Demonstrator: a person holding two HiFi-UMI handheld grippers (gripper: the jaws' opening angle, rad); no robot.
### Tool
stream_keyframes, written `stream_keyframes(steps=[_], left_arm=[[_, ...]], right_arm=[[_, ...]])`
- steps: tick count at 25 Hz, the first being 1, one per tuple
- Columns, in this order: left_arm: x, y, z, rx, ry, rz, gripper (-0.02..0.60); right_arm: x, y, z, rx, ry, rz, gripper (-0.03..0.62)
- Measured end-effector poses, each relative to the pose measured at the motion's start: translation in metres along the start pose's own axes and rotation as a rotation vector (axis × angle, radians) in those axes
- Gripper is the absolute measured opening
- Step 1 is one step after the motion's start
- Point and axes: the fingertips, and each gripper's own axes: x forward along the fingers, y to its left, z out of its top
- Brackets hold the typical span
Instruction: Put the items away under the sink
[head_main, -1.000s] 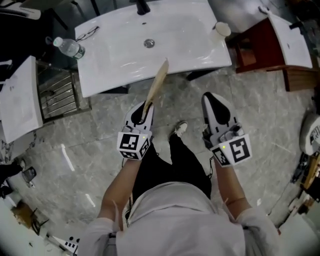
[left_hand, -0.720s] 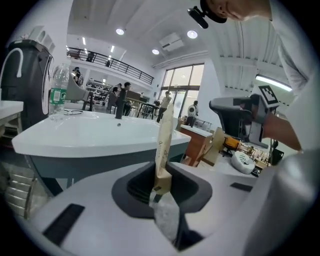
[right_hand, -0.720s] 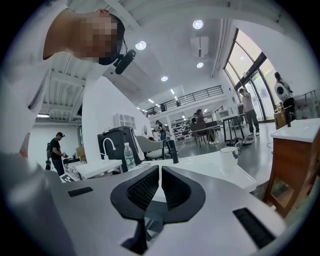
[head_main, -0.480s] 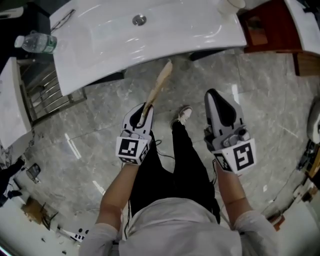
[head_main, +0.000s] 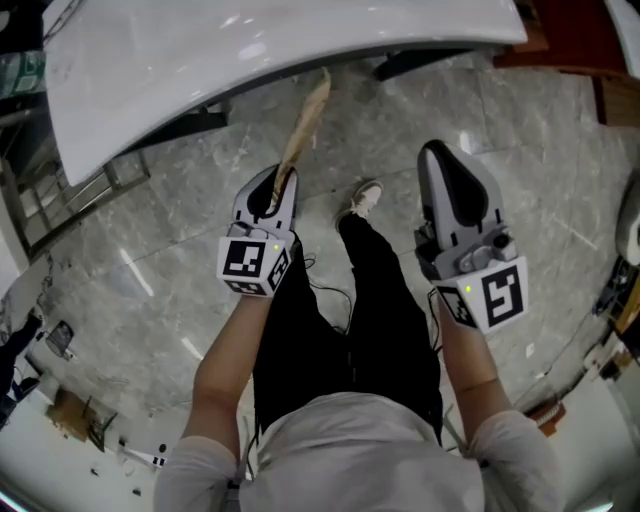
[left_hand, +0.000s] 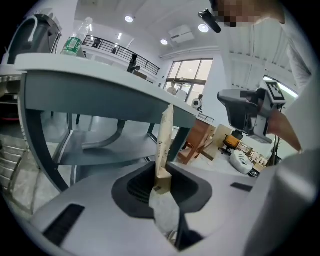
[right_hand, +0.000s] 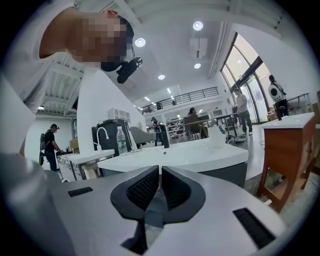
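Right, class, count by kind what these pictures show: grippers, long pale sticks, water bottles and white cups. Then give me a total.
Grippers: 2, the left gripper and the right gripper
Pale sticks: 1, the pale stick, held by the left gripper
Water bottles: 1, the water bottle
White cups: 1, the white cup
Total: 5

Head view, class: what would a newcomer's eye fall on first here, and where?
First, the long tan stick clamped in the left gripper at centre left, its tip near the front edge of the white sink along the top. Next, the right gripper at centre right, jaws together on nothing, above the grey marble floor.
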Motion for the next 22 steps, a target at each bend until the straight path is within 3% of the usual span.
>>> stream_keyframes(steps=[4,22], left_arm=[[0.022,0.007,-0.022,0.026,0.010,-0.021,0.061],[0.061,0.104,-0.080,-0.036,0.033,0.081,0.061]], right_arm=[[0.008,-0.001,-0.020,-0.025,0.006,0.019,0.041],[0.051,0.010,-0.091,-0.093,0.002,0.055,0.041]])
